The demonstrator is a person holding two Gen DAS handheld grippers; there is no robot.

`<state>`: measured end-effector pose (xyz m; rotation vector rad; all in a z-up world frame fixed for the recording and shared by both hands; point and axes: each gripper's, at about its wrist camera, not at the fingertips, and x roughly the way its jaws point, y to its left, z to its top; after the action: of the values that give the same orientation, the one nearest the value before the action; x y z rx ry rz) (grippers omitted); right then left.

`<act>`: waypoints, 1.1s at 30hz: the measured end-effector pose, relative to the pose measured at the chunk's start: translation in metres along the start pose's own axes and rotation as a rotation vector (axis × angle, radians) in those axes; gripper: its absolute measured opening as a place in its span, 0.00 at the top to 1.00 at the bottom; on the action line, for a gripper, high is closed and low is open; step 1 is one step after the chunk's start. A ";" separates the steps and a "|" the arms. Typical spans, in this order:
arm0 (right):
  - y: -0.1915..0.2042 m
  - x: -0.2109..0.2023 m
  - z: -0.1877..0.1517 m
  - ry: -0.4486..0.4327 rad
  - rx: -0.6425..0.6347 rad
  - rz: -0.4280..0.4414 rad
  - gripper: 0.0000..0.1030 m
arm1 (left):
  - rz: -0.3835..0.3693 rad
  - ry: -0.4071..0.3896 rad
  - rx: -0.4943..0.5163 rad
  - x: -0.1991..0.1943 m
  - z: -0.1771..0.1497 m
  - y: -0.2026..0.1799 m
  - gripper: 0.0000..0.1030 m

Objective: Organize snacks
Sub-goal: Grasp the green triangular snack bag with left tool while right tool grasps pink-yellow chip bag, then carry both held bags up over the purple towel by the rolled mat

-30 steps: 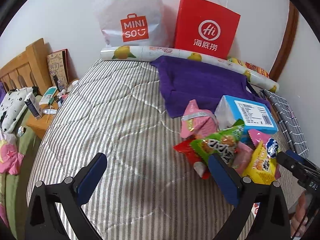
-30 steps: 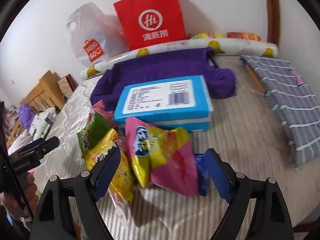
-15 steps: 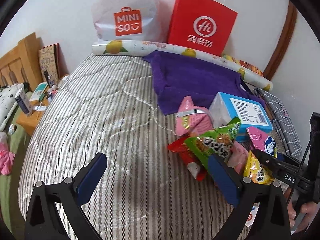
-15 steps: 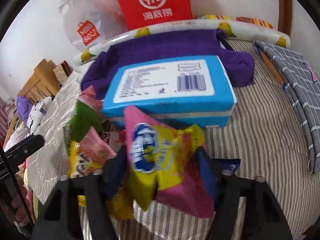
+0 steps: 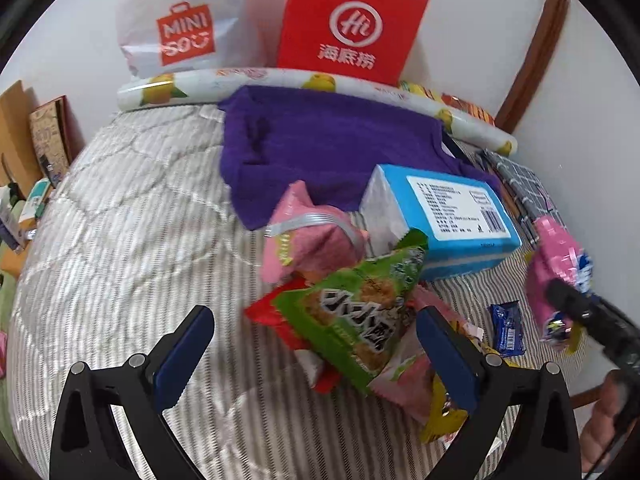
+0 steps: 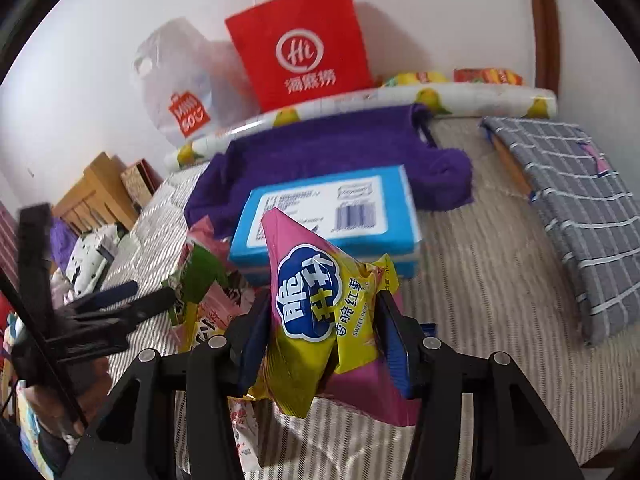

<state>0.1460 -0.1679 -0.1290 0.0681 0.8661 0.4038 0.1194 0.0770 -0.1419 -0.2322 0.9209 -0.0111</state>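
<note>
Right hand-held gripper point(image 6: 322, 334) closing on pink-yellow snack bag point(image 6: 320, 320), hiding the pile; left hand-held gripper point(image 5: 316, 354) open

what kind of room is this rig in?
Most likely a bedroom in a home. The snacks lie on a bed with a striped quilt, a wooden headboard stands at one end, and shopping bags lean on the wall.

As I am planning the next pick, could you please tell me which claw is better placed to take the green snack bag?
Left. The left claw is open, right over the green snack bag; the right claw is closing on a pink and yellow bag.
</note>
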 end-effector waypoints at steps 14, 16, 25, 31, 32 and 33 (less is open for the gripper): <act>-0.046 -0.018 -0.013 -0.001 0.049 -0.111 0.51 | -0.018 0.030 0.009 0.027 0.006 -0.009 0.30; -0.049 -0.016 -0.017 0.010 0.057 -0.114 0.51 | -0.019 0.011 0.018 0.020 0.006 -0.011 0.34; -0.043 -0.020 -0.021 0.020 0.052 -0.121 0.51 | -0.024 -0.045 0.036 -0.015 0.008 -0.008 0.36; -0.030 -0.027 -0.019 0.012 0.024 -0.120 0.51 | -0.003 -0.079 0.017 -0.033 0.010 -0.004 0.36; -0.028 -0.026 -0.019 0.016 0.021 -0.120 0.51 | 0.010 -0.085 0.015 -0.034 0.011 -0.004 0.36; -0.027 -0.025 -0.018 0.020 0.021 -0.120 0.51 | 0.021 -0.091 0.011 -0.036 0.013 -0.002 0.36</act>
<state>0.1267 -0.2042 -0.1282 0.0317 0.8892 0.2838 0.1075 0.0813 -0.1056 -0.2118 0.8324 0.0134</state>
